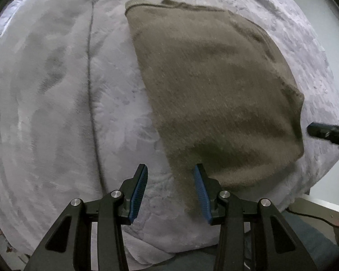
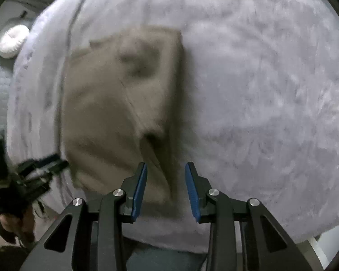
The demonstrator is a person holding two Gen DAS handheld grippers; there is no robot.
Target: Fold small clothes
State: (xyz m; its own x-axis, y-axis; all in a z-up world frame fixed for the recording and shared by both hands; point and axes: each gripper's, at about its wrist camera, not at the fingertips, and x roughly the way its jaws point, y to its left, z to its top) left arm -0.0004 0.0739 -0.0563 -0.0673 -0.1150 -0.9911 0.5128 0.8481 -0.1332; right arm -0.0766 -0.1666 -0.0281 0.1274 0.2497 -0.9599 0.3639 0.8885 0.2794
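A folded olive-brown knitted garment (image 1: 214, 90) lies flat on a pale grey plush blanket (image 1: 45, 90). My left gripper (image 1: 170, 192) hangs above the garment's near left corner, jaws apart with blue pads, nothing between them. A black tip of the other gripper (image 1: 327, 133) shows at the right edge, just off the garment's right side. In the blurred right wrist view the same garment (image 2: 115, 113) lies ahead and left. My right gripper (image 2: 166, 192) stands open over its near right corner, holding nothing. The left gripper (image 2: 34, 176) shows at the garment's left edge.
The blanket (image 2: 260, 90) covers a rounded cushioned surface with a seam (image 1: 90, 67) running down it. A white round cushion (image 2: 12, 41) lies on the floor at the far left. A dark cable (image 1: 311, 216) runs on the floor at the lower right.
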